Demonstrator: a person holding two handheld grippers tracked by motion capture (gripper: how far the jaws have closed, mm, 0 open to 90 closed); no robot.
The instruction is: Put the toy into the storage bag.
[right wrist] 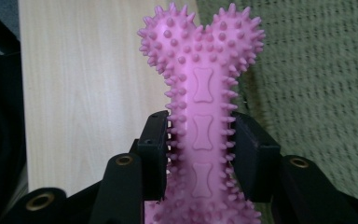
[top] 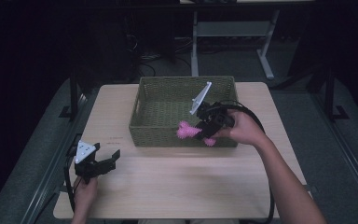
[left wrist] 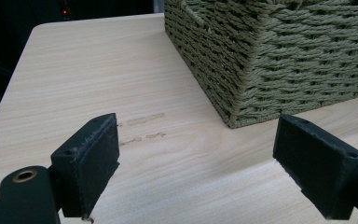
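Clamping the pink spiky bone toy (right wrist: 201, 126) by its shaft, your right tool (top: 204, 132) holds it over the woven basket's (top: 168, 133) front rim, at 3 o'clock. Your left tool (top: 103, 164) rests with jaws apart, nothing between them, at 8 o'clock on the counter (top: 177, 182).

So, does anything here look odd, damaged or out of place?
Nothing stands out. The right gripper holds the pink bone toy squarely by its shaft at the basket, which sits upright on the table. No spill or damage shows.
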